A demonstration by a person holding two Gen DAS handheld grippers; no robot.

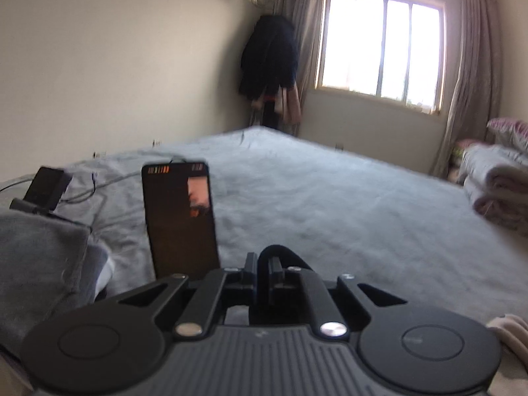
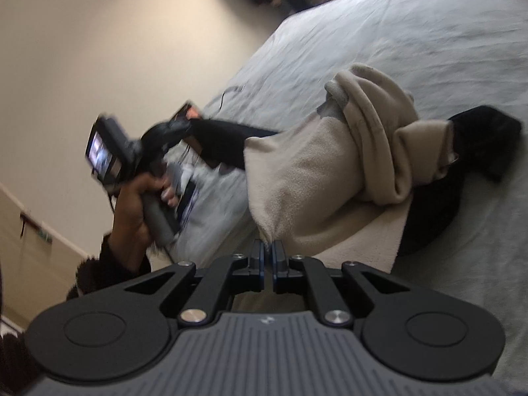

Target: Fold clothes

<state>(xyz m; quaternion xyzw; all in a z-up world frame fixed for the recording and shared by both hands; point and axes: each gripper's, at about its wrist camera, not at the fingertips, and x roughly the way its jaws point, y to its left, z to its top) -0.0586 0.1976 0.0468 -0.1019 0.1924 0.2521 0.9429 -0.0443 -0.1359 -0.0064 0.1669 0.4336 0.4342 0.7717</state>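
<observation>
Grey-blue plush bedspread (image 2: 412,33) carries everything; it runs from my near edge to the far corner below the window (image 1: 379,46). Cream walls, grey curtains, dark clothes hung in the room's far corner (image 1: 269,56). Folded bedding (image 1: 498,181) sits stacked at the bed's right edge in the left wrist view.

Beige fleece garment (image 2: 313,171) lies bunched toward the near edge, rumpled and rolled at its far end, not folded flat. A black garment (image 2: 478,138) sits under and behind it, part of it stretching left toward my other hand.

Right gripper (image 2: 269,247): jaws together, pinching a corner of the beige fleece, which peaks up into them. Left gripper (image 1: 262,264): jaws drawn close on a loop of black fabric, probably an edge of the black garment, though blur leaves this unsure. My left hand (image 2: 142,204) holds that tool raised above the left edge.

A phone (image 1: 180,217) stands propped near the left edge, with a small black device (image 1: 48,184) and cables beside it.

Risks:
- The two garments are tangled; pulling both grips apart may drag one with the other.
- A thin corner pinch on fleece may slip.
- A swinging black cloth could knock the phone over.
</observation>
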